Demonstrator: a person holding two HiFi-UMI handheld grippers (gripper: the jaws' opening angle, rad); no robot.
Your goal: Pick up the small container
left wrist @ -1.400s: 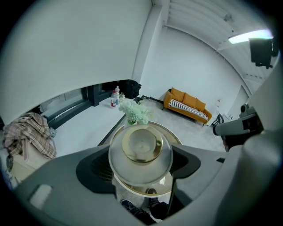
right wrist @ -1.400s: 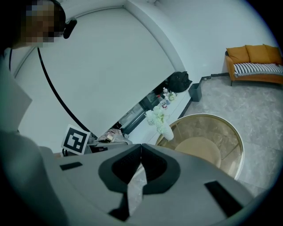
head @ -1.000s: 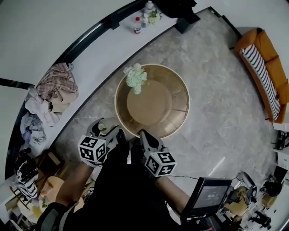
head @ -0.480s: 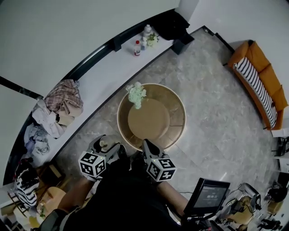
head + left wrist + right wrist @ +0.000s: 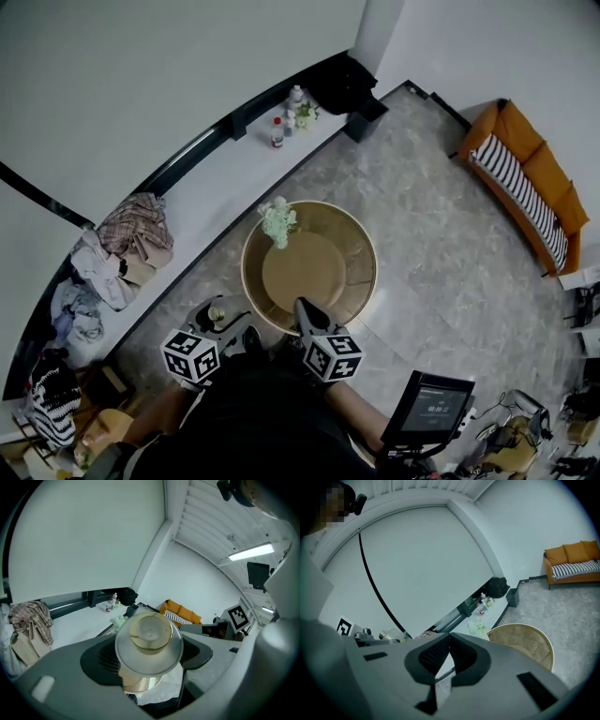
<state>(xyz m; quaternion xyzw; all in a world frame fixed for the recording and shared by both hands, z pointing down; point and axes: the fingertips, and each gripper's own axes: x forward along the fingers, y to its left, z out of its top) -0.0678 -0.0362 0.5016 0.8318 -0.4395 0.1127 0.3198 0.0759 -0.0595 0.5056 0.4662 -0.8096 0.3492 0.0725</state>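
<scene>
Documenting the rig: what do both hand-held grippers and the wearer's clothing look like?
The left hand-held gripper and right hand-held gripper are grey, each carrying a white cube with black square markers. Their pads are black and perforated. The person wears a black top.

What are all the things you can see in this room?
round table: one, golden brown, middle of the floor.
flowers: one bunch, pale green and white, at the table's far left edge.
sofa: one, orange with a striped cushion, right side by the wall.
ledge: one, white, long, along the wall.
bottles: about three, mostly white, on the ledge.
clothes: one pile, plaid and pale, on the ledge's left end.
bag: one, black, far end of the ledge.
screen: one, dark, bottom right.
small container: one, clear and yellowish, between the left jaws.
left gripper: grey, holding the small container.
right gripper: grey, shut, empty.
</scene>
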